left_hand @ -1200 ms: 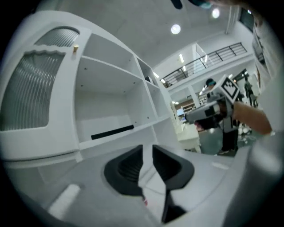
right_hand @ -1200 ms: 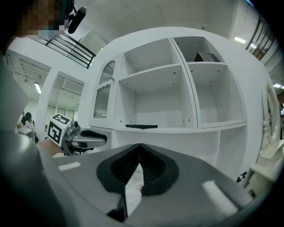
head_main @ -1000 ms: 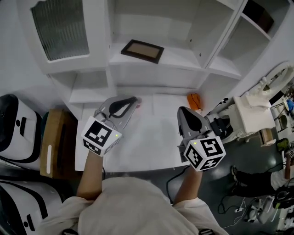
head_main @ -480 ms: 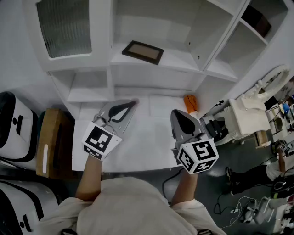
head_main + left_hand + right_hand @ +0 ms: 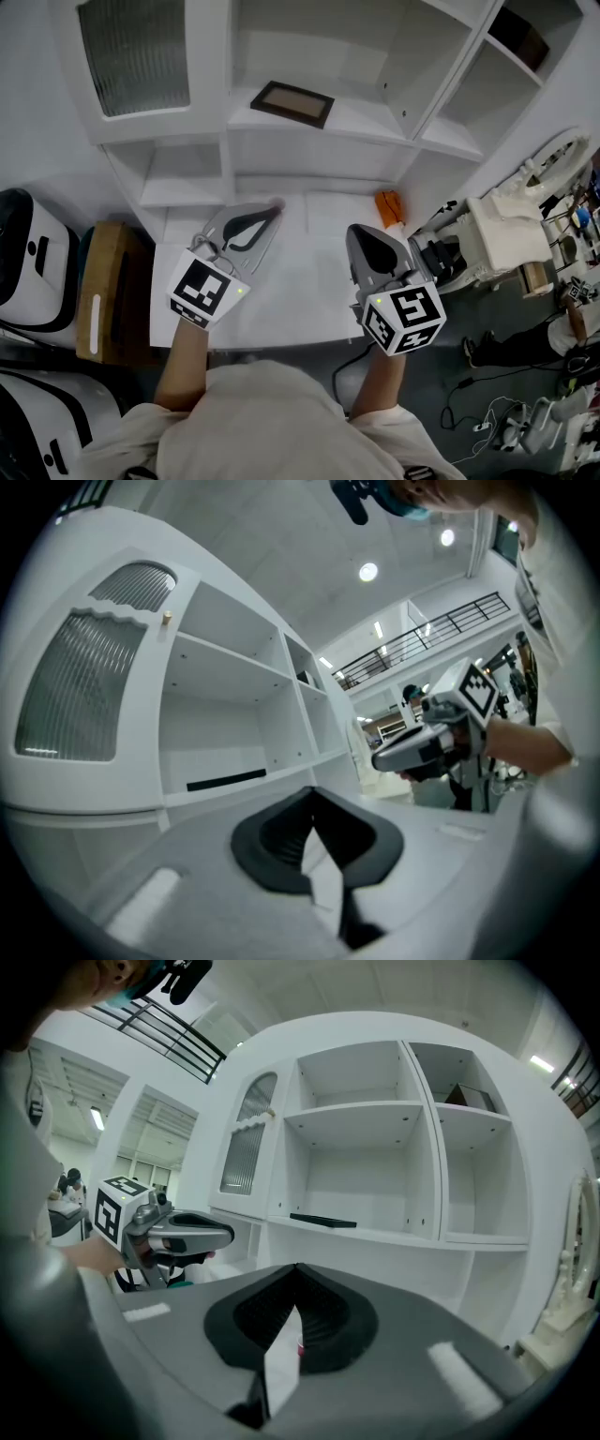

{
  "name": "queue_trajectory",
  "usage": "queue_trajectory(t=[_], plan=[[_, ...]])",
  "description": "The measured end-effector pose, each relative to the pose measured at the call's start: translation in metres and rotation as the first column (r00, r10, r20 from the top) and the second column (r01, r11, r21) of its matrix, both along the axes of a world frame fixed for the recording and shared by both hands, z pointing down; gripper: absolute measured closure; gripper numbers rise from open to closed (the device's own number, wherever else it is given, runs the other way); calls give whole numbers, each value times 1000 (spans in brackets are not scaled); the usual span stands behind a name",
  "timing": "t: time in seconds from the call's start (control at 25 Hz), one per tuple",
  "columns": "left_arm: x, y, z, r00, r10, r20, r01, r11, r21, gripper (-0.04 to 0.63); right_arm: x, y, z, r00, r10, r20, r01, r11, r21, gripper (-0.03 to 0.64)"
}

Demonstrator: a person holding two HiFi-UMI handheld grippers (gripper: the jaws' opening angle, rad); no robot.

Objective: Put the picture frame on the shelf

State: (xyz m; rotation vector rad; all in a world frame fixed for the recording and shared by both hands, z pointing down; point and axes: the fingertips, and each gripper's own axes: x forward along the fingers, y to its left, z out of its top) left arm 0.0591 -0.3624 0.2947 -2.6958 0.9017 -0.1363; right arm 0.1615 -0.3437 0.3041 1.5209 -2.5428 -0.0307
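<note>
The white shelf unit (image 5: 370,124) fills the wall ahead, above a white tabletop (image 5: 291,300). The dark picture frame (image 5: 292,103) lies flat on the middle shelf, so I judge it placed. It looks thin, stiff and light, likely fragile, and best pinched by an edge rail. My left gripper (image 5: 275,204) and right gripper (image 5: 360,232) hover over the table, both clenched on nothing.
</note>
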Motion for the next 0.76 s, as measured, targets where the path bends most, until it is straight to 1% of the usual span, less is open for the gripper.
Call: queue_trajectory(t=[0.2,0.36,0.52,0.76], plan=[[-2,3,-1,1000,5,-11,-5,1000,-1,592,7,2,5,1000,26,-2,-26,1000,-13,612],[3,3,4,1000,29,7,-29,1000,-7,592,4,1,9,1000,20,-8,-20,1000,-21,612],[7,3,5,998,57,-10,-57,998,-24,592,3,0,13,1000,19,-11,-19,999,-33,612],[8,-2,8,998,67,-8,-67,997,-31,592,7,-4,18,999,33,-16,-33,998,-46,612]])
